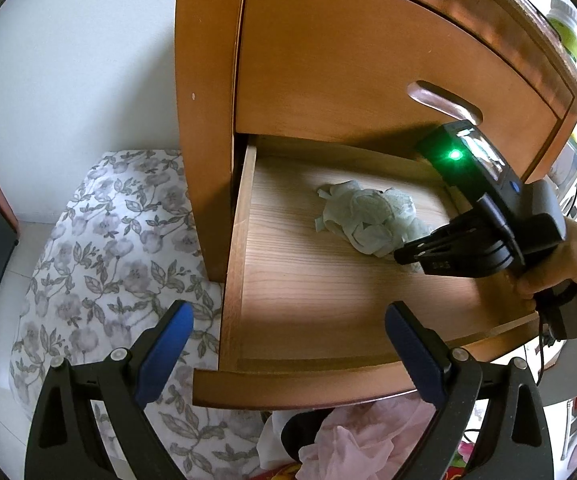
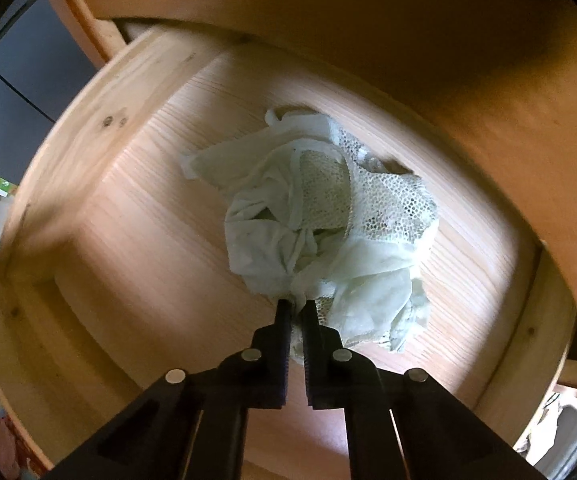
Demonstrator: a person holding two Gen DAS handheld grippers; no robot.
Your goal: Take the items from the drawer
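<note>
A crumpled pale green cloth with a mesh patch (image 2: 320, 216) lies on the floor of the pulled-out wooden drawer (image 2: 100, 128). My right gripper (image 2: 297, 304) is shut on the cloth's near edge, with fabric pinched between the two black fingers. In the left wrist view the same cloth (image 1: 368, 216) sits toward the drawer's right, and the right gripper (image 1: 406, 256), held by a hand, reaches it from the right. My left gripper (image 1: 288, 340) hangs open above the drawer's (image 1: 240, 248) front left corner, nothing between its blue pads (image 1: 164, 348).
A shut upper drawer front with a carved handle (image 1: 444, 100) overhangs the open drawer. A floral bedspread (image 1: 100, 264) lies to the left of the cabinet. Pink fabric (image 1: 364, 436) is piled below the drawer front. A green-labelled bottle (image 1: 566, 28) stands on the cabinet top.
</note>
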